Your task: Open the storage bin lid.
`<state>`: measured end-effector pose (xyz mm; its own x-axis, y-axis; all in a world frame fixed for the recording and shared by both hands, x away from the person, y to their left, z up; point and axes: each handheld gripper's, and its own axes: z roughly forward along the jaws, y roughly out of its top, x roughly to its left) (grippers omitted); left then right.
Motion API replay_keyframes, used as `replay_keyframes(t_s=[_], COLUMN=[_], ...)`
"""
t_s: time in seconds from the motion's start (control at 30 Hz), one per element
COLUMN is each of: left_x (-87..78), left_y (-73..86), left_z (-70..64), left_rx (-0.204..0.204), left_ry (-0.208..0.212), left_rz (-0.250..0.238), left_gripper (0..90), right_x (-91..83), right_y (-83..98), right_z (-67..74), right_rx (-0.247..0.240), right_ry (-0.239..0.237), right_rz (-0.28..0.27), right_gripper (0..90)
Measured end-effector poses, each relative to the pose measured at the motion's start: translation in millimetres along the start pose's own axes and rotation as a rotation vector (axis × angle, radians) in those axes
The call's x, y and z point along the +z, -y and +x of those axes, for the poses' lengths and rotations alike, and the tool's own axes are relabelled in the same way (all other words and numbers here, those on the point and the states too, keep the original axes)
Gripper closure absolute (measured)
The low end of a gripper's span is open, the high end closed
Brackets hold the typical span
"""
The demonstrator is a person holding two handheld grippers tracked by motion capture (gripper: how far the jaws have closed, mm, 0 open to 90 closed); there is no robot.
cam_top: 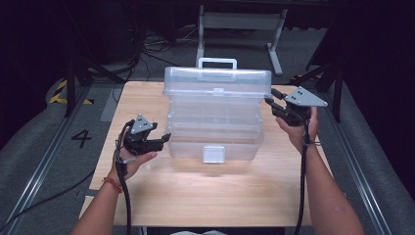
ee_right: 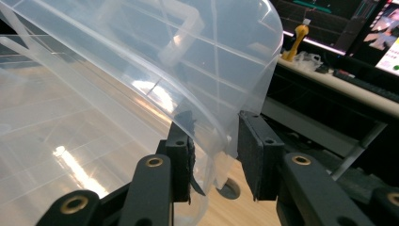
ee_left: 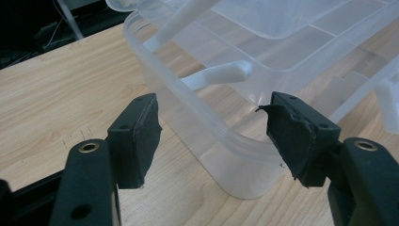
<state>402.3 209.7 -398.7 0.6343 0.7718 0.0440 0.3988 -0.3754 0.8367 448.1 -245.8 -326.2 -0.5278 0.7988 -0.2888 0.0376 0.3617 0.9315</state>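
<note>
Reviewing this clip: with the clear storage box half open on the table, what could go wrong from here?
1. The right tongs straddle only the thin edge of the raised lid, and a gap shows beside one pad; the lid might slip out and drop shut.
2. The left tongs stand open around the corner of the box base without pressing it, so the light base could slide on the table if the lid is pushed.
</note>
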Motion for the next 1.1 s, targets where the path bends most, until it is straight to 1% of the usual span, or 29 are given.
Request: replay_keyframes(t_s=[0.17,0.3,0.37,0.43,0.47,0.53,0.57,0.7,0.8,0.9,1.0,1.1], left_x=[1.3,2.3,2.4,2.4,2.7,2.9,3.4,4.8,4.9,5.5,6.2,6.2], left_y=[1.3,1.2,0.6,0.4,0.8,0.4,0.0,-1.0,-1.2,-0.9,0.3,1.1], left_z=[0.7,1.3,1.8,2.3,1.6,1.7,2.0,1.9,2.4,2.3,3.0,3.2], left_rx=[-0.004,-0.011,0.002,0.006,-0.007,-0.008,0.000,-0.003,0.004,-0.002,-0.010,-0.015], left_ry=[-0.006,0.001,-0.003,-0.007,-0.004,-0.003,-0.004,-0.005,-0.007,-0.005,0.006,0.006], left_rz=[-0.010,-0.006,-0.003,-0.004,-0.002,0.004,0.005,0.010,0.011,0.012,0.000,-0.004], left_gripper=[36.5,36.5,36.6,36.6,36.6,36.7,36.6,36.9,37.0,37.0,37.0,37.0], right_x=[1.7,3.9,5.6,6.1,6.5,7.4,7.8,10.4,12.2,14.6,16.0,19.1], right_y=[-3.0,-5.6,-7.9,-8.5,-8.8,-9.2,-9.3,-11.2,-13.2,-15.2,-15.1,-15.6], right_z=[-0.8,-1.7,-2.9,-3.4,-3.4,-4.0,-4.7,-8.2,-9.2,-11.0,-11.3,-12.1], right_rx=[-0.002,-0.007,-0.003,0.002,0.003,0.006,0.009,0.025,0.022,0.029,0.032,0.030], right_ry=[0.010,0.025,0.028,0.026,0.030,0.032,0.029,0.019,0.025,0.027,0.034,0.035], right_rz=[0.004,0.003,0.006,0.006,0.005,0.003,0.003,0.004,0.009,0.009,0.003,0.016], right_gripper=[68.1,68.7,68.8,68.8,68.9,69.0,68.9,68.7,68.6,68.6,68.4,67.9])
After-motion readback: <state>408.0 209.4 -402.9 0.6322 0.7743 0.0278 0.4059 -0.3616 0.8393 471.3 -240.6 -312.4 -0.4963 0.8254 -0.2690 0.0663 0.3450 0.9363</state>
